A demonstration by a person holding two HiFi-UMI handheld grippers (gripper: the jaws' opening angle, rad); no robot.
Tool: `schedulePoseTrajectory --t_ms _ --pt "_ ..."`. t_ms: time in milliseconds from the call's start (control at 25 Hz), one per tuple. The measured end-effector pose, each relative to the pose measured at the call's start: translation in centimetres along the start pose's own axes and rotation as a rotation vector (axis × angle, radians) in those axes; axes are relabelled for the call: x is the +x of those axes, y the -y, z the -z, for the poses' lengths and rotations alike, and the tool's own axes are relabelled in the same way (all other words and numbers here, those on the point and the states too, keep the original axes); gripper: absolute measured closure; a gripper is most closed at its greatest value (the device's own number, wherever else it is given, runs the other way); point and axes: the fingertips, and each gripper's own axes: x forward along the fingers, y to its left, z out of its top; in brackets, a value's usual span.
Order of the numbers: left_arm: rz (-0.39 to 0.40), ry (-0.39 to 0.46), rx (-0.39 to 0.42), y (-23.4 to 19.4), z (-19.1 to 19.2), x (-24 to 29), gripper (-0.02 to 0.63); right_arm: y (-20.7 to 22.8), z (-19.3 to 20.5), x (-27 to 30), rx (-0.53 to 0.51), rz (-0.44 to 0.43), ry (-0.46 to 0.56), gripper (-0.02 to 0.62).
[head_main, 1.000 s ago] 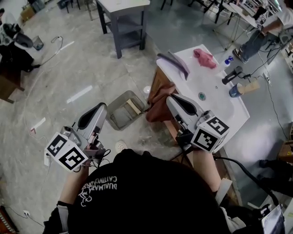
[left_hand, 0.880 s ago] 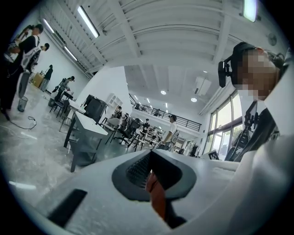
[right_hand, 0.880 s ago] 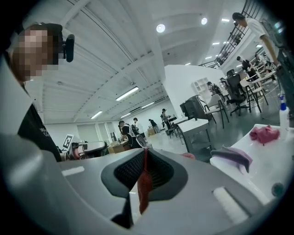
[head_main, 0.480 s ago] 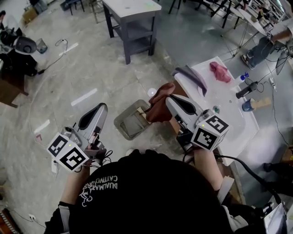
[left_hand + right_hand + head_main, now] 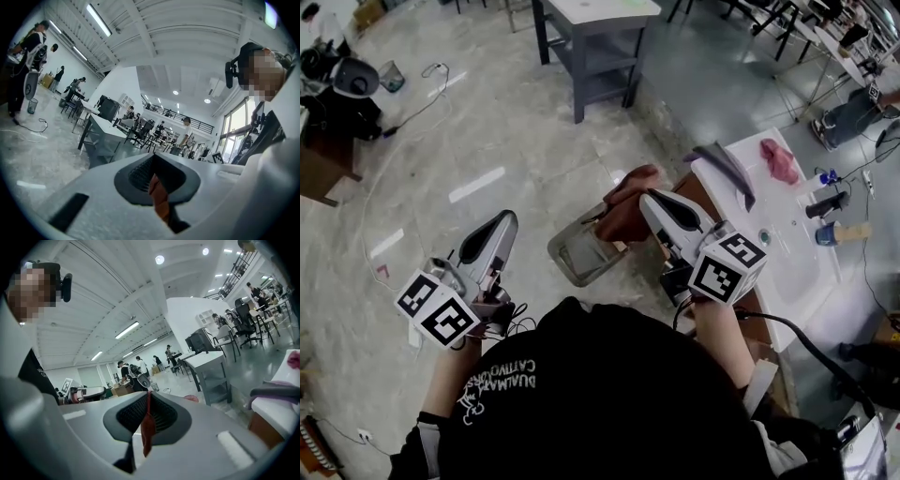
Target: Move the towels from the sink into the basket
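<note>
Towel in the air! Right tongs (image 5: 647,202) are clamped on the brown towel (image 5: 623,206), hanging it by the far edge of the basket (image 5: 562,267), seemingly lining up the drop. Left tongs (image 5: 508,220) closed, parked aside to keep clear, nothing dangling from them. Pink towel (image 5: 780,159) waits on the sink (image 5: 787,253).

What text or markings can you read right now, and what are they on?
"CATTIVO": white print on the person's black shirt, upside down in the head view.
"DUALMA...": the next line there; the rest is too blurred.
Black-and-white square patterns only, no letters: left marker cube and right marker cube.
Too small to read: small items on the sink.
No print visible: brown towel.
</note>
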Motion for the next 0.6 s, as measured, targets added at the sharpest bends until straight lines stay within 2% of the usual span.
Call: schedulePoseTrajectory --t_ms 280,480,600 --pt "-0.020 -0.066 -0.024 -3.5 3.9 -1.3 0.603 -0.1 3.5 2.7 0.025 0.009 -0.079 0.568" --pt "-0.038 -0.104 -0.100 -5.3 8.0 -1.8 0.603 1.3 7.9 4.6 0.100 0.021 -0.169 0.568" --pt "-0.029 -0.092 -0.073 -5.4 10.1 -1.7 0.603 2.3 10.2 5.8 0.126 0.013 -0.217 0.568"
